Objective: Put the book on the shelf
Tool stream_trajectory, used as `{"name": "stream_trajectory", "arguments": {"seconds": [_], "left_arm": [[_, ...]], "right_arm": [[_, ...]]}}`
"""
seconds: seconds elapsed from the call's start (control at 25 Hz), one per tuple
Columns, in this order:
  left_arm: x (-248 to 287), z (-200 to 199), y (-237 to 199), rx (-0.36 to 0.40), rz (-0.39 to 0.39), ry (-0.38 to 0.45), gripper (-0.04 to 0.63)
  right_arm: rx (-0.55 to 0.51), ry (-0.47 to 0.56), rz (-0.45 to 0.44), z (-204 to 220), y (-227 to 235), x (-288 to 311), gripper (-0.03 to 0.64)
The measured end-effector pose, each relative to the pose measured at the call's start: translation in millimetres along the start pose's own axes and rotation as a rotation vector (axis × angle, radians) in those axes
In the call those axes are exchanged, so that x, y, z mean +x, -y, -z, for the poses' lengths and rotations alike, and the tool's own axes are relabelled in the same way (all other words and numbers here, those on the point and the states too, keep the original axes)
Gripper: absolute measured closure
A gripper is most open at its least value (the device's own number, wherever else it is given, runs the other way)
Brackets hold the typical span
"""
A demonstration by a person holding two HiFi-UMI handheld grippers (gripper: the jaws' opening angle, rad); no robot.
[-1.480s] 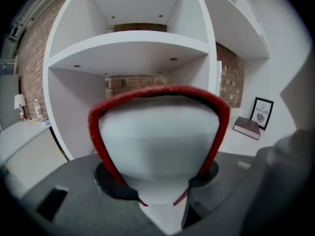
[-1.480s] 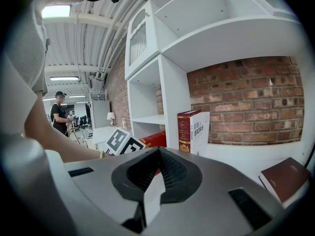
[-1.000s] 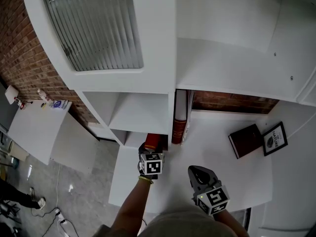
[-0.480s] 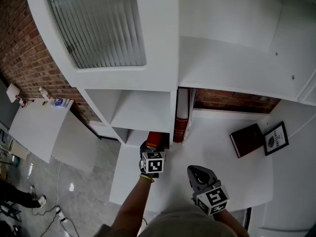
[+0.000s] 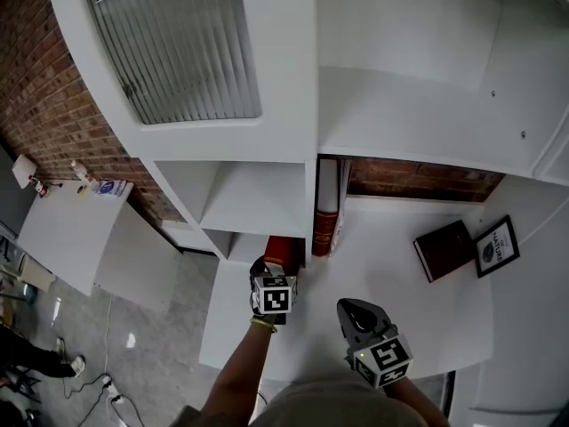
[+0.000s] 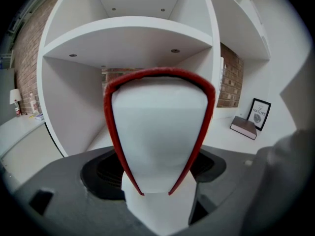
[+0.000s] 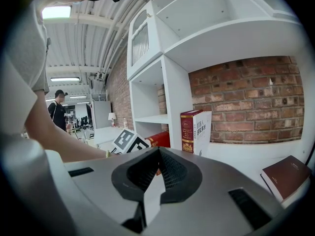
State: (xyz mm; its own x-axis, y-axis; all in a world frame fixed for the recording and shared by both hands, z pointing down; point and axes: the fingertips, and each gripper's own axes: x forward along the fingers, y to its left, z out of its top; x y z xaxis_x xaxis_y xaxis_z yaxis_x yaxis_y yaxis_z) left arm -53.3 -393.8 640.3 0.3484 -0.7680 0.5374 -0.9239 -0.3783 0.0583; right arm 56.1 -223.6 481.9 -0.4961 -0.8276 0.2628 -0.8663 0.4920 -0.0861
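Left gripper view: tongs (image 6: 155, 173) newly-parted (book (image 6: 158, 132))

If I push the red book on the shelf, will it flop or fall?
Probably no flopping: the red book has a hard-looking cover round thick pages. That thickness likely makes it heavy. It seems to stand upright in the shelf with no book beside it, so a sideways push might tip it.
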Motion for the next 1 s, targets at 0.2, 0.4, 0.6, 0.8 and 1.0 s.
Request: {"name": "stream_trajectory", "arguments": {"seconds": [0.2,0.4,0.6,0.8,1.0], "left_arm": [[-9,6,2,0.002,0.011,0.000,0.222],[-24,11,0,-0.001,-0.002,0.002,0.222],[-39,13,2,0.010,0.010,-0.005,0.222],[-60,12,11,-0.002,0.039,0.012,0.224],[-86,11,25,-0.032,0.077,0.047,0.236]], "right_arm": [[-0.002,-0.001,-0.026,-3,-11,0,0.611],[0.004,0.008,-0.035,0,-20,-4,0.611],[-0.005,0.017,-0.039,0,-29,-7,0.611],[-0.015,0.022,-0.037,6,-35,-12,0.611],[-0.015,0.013,-0.047,11,-44,-15,0.611]]}}
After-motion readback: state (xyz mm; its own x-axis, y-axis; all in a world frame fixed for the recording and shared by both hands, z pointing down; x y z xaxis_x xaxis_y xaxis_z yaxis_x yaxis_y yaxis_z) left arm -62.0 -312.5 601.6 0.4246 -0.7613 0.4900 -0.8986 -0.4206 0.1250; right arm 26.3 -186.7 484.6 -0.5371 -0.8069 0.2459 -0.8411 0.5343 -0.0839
